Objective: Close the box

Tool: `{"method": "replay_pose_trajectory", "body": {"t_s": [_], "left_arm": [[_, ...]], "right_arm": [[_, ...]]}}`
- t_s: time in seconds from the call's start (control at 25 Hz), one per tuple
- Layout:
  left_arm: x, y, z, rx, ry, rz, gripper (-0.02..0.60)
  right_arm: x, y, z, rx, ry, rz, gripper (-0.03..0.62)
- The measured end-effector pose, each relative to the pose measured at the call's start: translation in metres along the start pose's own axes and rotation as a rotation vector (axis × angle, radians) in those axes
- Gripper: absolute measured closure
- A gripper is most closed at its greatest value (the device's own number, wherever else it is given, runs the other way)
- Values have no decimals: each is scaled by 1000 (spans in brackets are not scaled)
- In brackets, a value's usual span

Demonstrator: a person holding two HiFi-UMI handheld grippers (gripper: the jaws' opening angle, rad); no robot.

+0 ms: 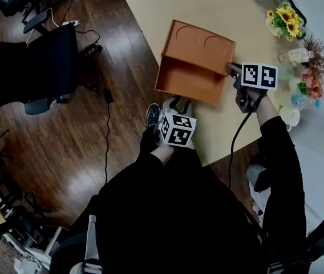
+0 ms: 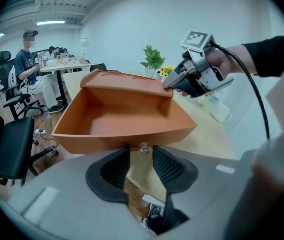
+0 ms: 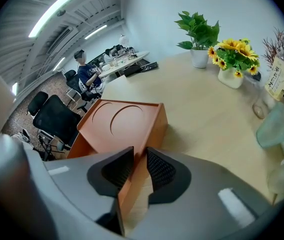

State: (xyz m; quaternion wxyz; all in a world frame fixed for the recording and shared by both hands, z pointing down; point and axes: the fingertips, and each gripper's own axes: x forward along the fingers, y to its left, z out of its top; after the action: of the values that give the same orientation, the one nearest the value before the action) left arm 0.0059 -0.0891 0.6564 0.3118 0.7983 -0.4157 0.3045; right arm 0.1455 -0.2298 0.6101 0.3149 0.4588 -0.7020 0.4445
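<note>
An orange box [image 1: 199, 47] lies on the wooden table [image 1: 167, 4], and its drawer [image 1: 187, 79] is pulled out over the near table edge. The drawer [image 2: 122, 119] is empty, with a small clear knob [image 2: 143, 147] on its front. My left gripper [image 2: 141, 152] is open, and the knob sits between its fingertips without being squeezed. The left gripper [image 1: 176, 101] hangs just below the drawer front. My right gripper [image 3: 140, 156] is shut on the box's thin side wall [image 3: 134, 184], at the box's right corner [image 1: 231, 68]. The box top [image 3: 122, 121] has two round recesses.
Sunflowers in a vase [image 1: 286, 20], a green plant [image 3: 198, 31], cups [image 1: 290, 116] and bottles stand along the table's right side. A black office chair [image 1: 42, 67] and cables are on the wood floor at the left. A person sits at a far desk [image 2: 28, 66].
</note>
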Motion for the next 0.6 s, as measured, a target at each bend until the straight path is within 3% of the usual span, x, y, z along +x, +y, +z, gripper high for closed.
{"method": "replay_pose_trajectory", "body": {"t_s": [0.12,0.16,0.6], "left_arm": [[5,4,4,-27,-11,-21,471],[5,4,6,-33,-13,-35,529],[30,16,51,-22,-53,-41,529]], "right_arm": [[0,1,-1,-1,8,6,508],[0,1,-1,-1,9,8,510],[1,2,-1,9,13,15,510]]}}
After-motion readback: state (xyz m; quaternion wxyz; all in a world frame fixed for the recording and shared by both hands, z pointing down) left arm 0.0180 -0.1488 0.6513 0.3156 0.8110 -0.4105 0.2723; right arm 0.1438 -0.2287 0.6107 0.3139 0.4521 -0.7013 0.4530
